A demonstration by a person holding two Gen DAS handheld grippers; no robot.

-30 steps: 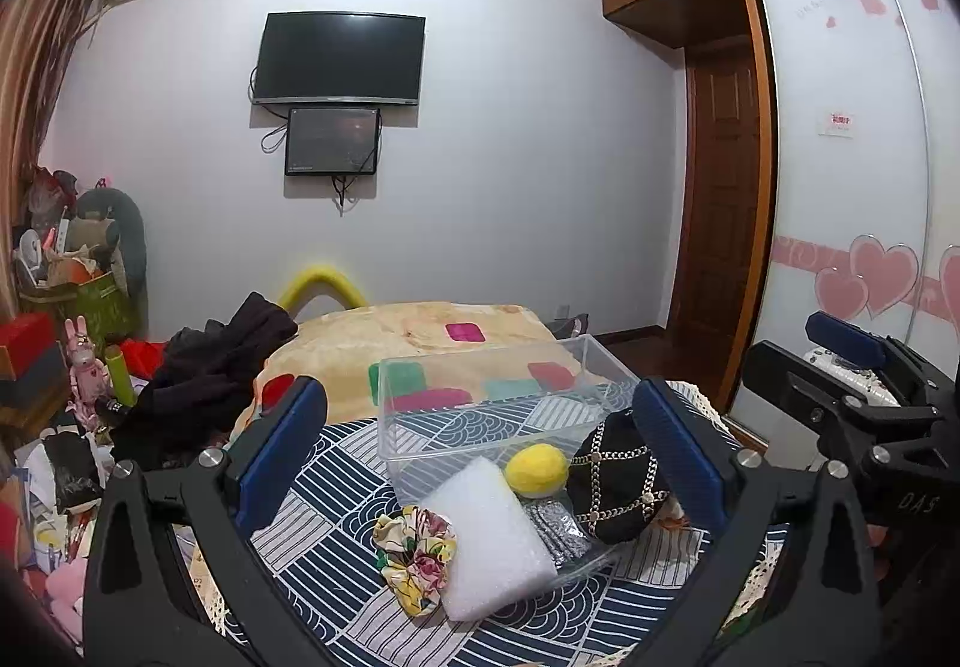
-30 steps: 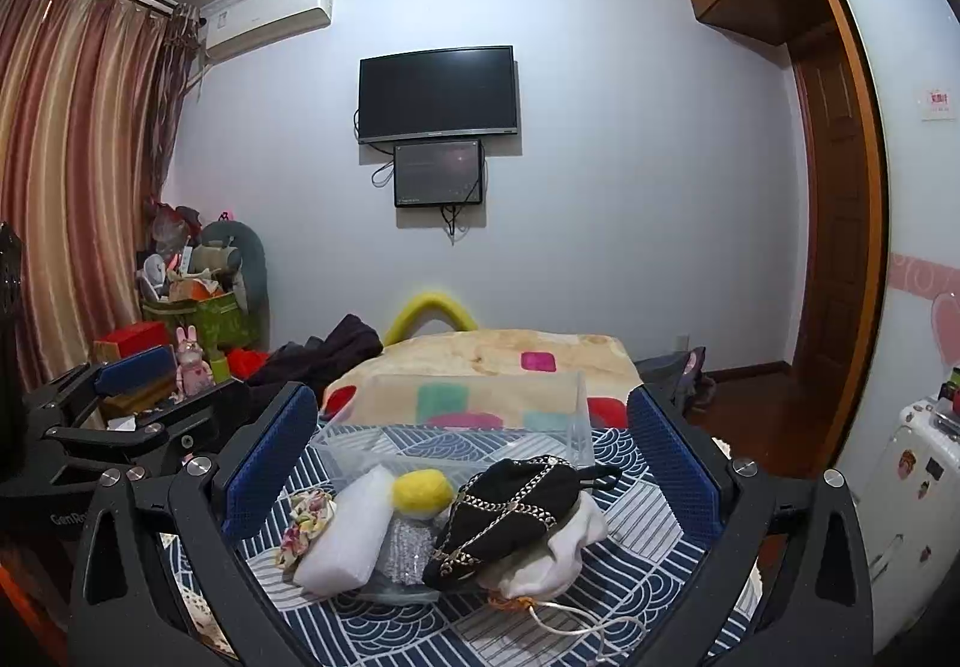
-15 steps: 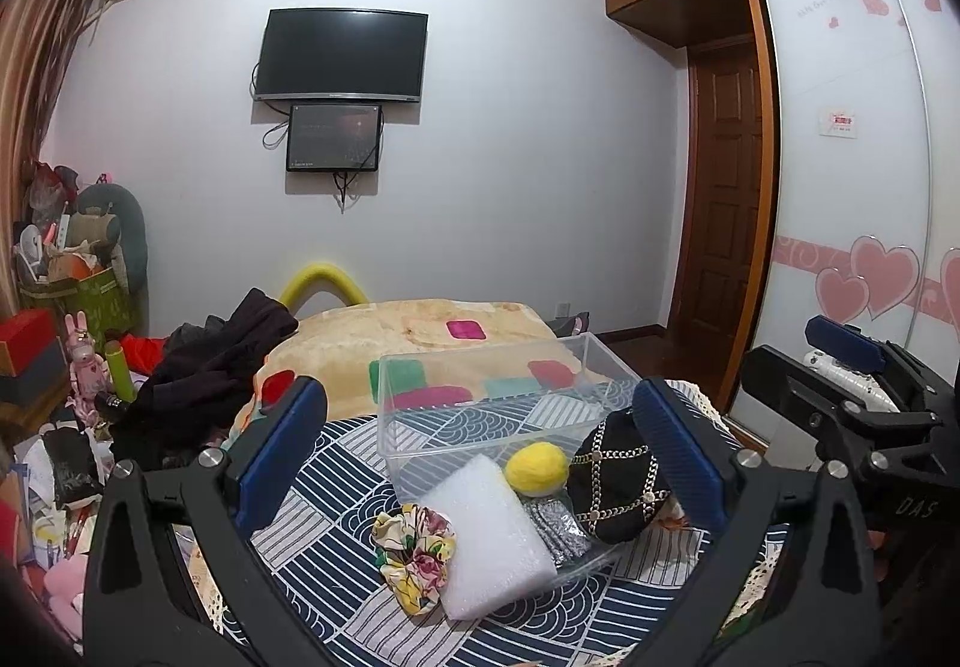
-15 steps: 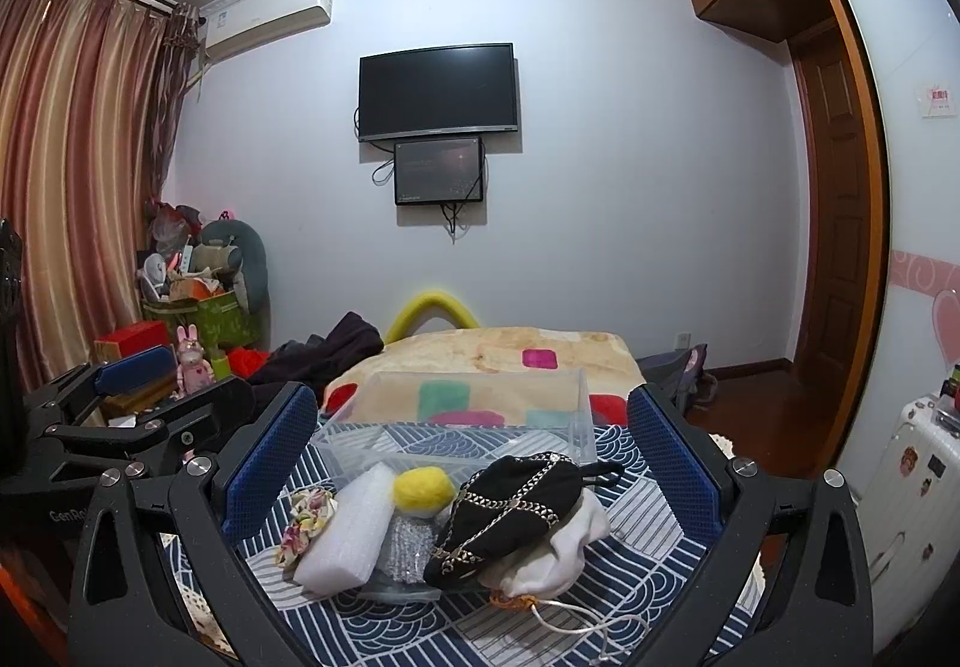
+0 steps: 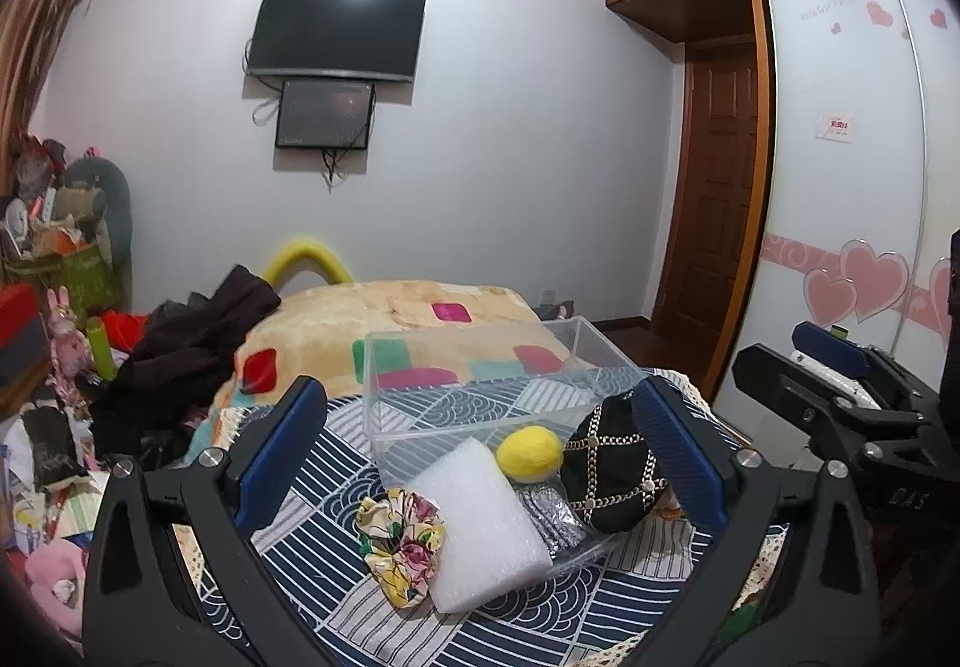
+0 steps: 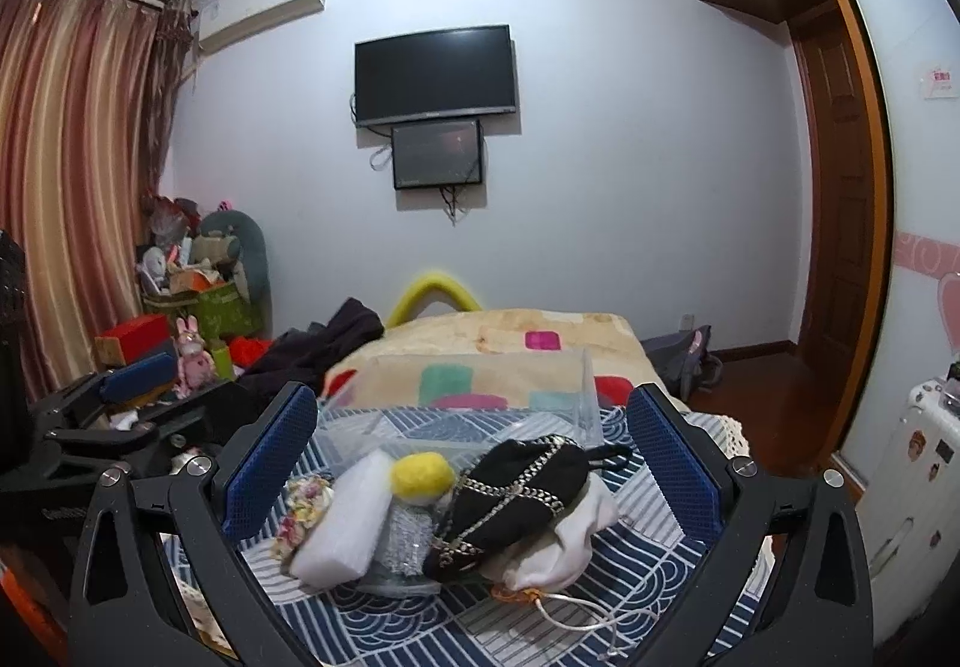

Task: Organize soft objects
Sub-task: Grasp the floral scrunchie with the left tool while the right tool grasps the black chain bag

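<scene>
A clear plastic box (image 5: 480, 385) stands on a blue-and-white patterned cloth (image 5: 336, 487). In front of it lie a floral scrunchie (image 5: 401, 544), a white foam block (image 5: 477, 517), a yellow felt ball (image 5: 530, 453), a silver glitter piece (image 5: 549, 517) and a black chain-trimmed pouch (image 5: 612, 466). The right wrist view shows the same box (image 6: 456, 415), scrunchie (image 6: 303, 505), foam block (image 6: 345, 523), ball (image 6: 420, 478), pouch (image 6: 510, 499) and a white drawstring bag (image 6: 570, 541). My left gripper (image 5: 480, 451) is open and empty, short of the objects. My right gripper (image 6: 471, 463) is open and empty too.
A bed with a patchwork blanket (image 5: 390, 331) lies behind the cloth. Dark clothes (image 5: 186, 343) are heaped at its left. Toys and boxes (image 5: 54, 277) crowd the left wall. A wardrobe with heart-patterned doors (image 5: 852, 187) is at the right. A white suitcase (image 6: 918, 487) stands far right.
Both grippers stay open and almost still; the views shift only slightly. The objects have not moved.
</scene>
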